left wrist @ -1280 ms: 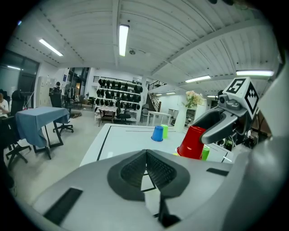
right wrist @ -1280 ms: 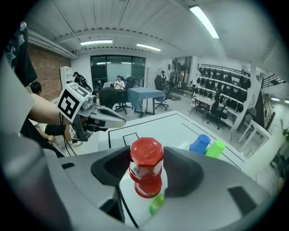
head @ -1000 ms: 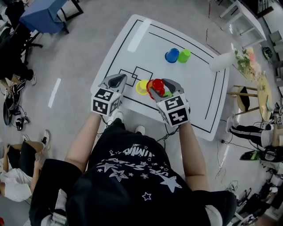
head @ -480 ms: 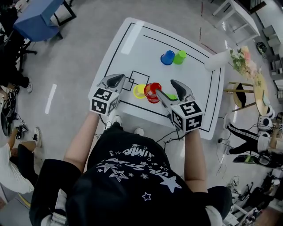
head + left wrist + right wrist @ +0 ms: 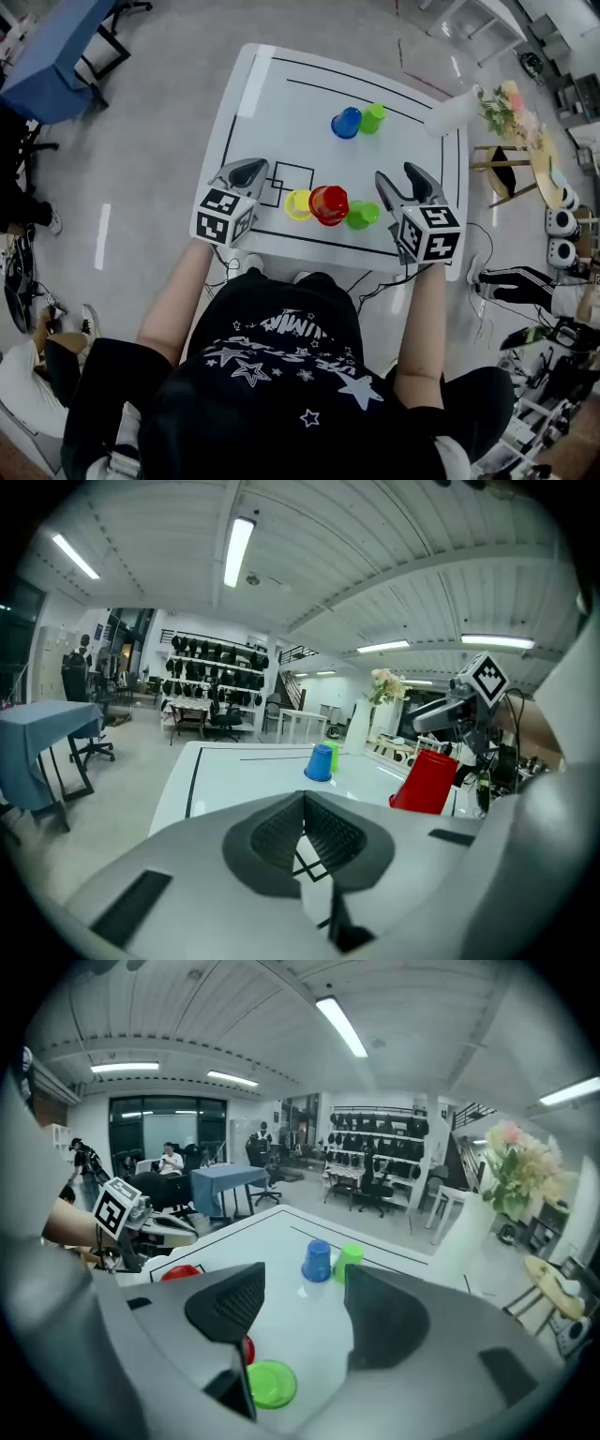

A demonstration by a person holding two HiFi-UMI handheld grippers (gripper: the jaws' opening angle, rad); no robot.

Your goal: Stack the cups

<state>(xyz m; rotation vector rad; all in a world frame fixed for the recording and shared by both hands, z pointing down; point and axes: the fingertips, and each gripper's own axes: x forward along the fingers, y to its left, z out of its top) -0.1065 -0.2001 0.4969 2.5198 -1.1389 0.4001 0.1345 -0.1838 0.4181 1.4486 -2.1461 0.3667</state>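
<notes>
Set the red cup (image 5: 329, 204) down between the yellow cup (image 5: 298, 204) and nearer green cup (image 5: 362, 215), pulled the right gripper (image 5: 397, 175) aside with jaws just opened and empty, left gripper (image 5: 251, 169) pressed together on nothing; stacking apparently still to do.

A lab or workshop — racks of black gear (image 5: 214, 663), strip lights (image 5: 238, 547), office chairs (image 5: 223, 722).
</notes>
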